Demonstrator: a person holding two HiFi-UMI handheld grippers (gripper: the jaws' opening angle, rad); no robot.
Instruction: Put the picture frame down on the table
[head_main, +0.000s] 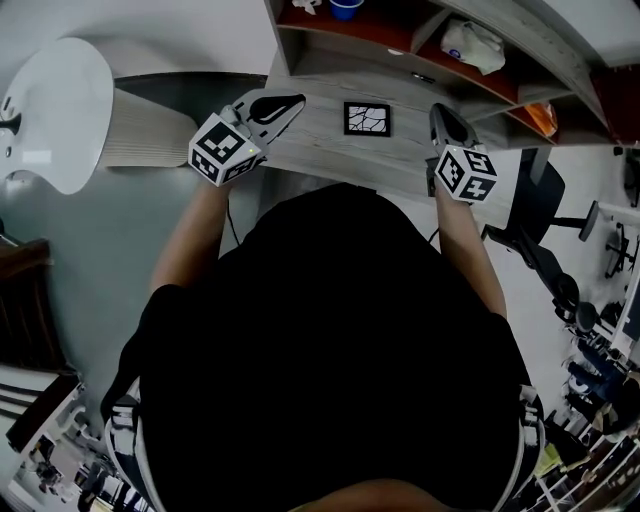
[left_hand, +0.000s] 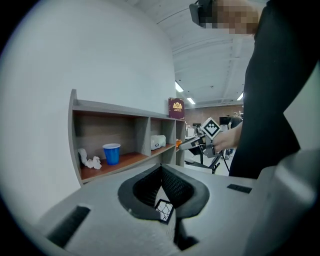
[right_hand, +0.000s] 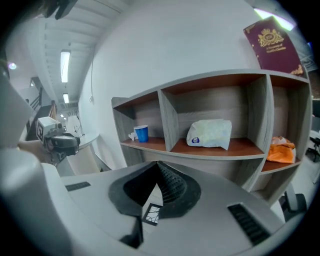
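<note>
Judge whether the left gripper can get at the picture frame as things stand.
Probably yes: the picture frame lies flat on the table, and nothing stands between it and the left gripper. Its jaws are together, so they would have to open first.

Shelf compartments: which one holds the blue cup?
The leftmost compartment: the blue cup stands there beside crumpled tissue. The middle holds a white bag, the right an orange item.
</note>
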